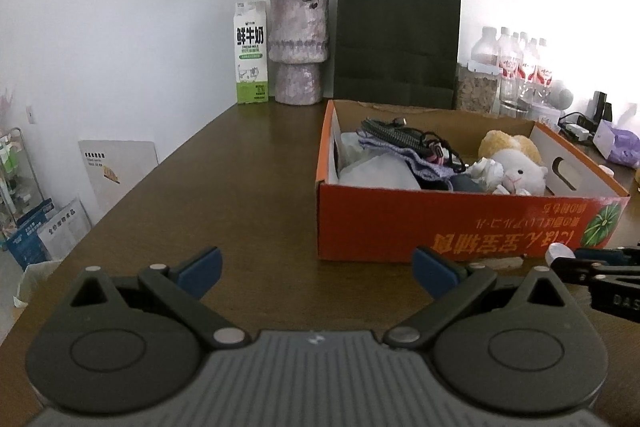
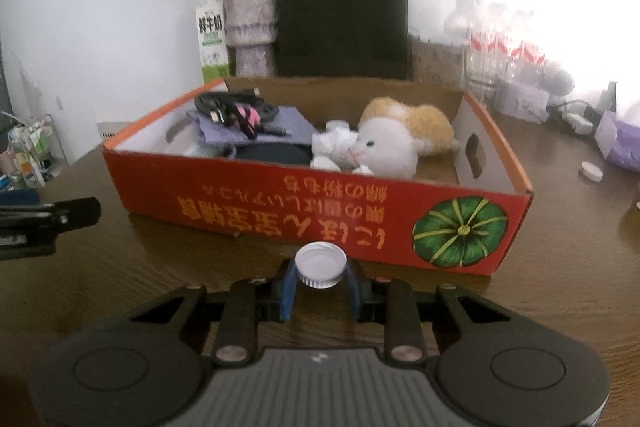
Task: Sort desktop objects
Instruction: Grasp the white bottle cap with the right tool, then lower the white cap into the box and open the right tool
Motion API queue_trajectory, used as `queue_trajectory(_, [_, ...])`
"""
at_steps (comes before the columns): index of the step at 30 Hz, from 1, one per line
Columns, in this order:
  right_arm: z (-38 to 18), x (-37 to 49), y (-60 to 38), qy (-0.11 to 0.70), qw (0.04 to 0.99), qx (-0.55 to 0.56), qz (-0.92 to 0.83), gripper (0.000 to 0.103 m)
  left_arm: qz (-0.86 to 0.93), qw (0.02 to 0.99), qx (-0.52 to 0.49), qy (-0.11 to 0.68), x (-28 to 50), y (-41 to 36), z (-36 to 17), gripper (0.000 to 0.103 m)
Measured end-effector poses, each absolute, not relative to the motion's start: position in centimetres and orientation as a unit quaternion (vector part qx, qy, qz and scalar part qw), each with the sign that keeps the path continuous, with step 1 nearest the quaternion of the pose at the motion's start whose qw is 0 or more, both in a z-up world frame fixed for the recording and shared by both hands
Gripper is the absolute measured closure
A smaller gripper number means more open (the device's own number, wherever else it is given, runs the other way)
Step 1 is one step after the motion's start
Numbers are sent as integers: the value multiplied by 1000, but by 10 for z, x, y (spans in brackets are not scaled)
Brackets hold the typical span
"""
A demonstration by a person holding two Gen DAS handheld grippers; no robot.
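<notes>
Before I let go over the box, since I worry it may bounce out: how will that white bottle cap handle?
The white bottle cap, pinched in the right hand-held gripper, looks like thin plastic, so probably very light and stiff. Its round ribbed rim suggests it could roll if it lands on edge. The orange box holds soft items, likely damping any bounce.

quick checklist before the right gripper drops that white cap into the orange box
1. Cap held: ok. The right gripper has its jaws shut on the white bottle cap.
2. Cap over the box: not ok. It sits in front of the near wall of the orange box, low over the table.
3. Landing room: ok. Bare cardboard shows at the box's right end, beside the plush toy.
4. Left gripper out of the way: ok. The left gripper is open, holds nothing and sits left of the box.
5. Height to pass the wall: cannot tell from these views.
6. Other loose items: not ok. A second white cap lies on the table right of the box.
</notes>
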State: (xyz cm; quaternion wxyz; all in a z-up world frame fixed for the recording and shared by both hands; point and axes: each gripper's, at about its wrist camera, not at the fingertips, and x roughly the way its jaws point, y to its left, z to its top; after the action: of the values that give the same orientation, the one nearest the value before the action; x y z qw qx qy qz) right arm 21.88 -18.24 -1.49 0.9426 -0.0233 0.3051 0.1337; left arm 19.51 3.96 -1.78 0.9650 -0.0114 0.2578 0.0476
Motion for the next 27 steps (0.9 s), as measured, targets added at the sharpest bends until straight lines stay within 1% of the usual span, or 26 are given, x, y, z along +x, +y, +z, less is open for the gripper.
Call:
queue_trajectory(7, [12, 207, -185, 265, 953, -24, 146, 78, 40, 970, -8, 239, 197, 33, -3, 0])
queue_trajectory(14, [39, 220, -189, 225, 963, -24, 143, 78, 28, 976, -1, 215, 206, 20, 18, 0])
queue_trajectory(20, [48, 245, -190, 223, 965, -25, 136, 78, 24, 980, 8, 199, 222, 9, 34, 0])
queue_trajectory(27, [43, 274, -187, 240, 962, -26, 127, 78, 24, 981, 8, 191, 240, -2, 39, 0])
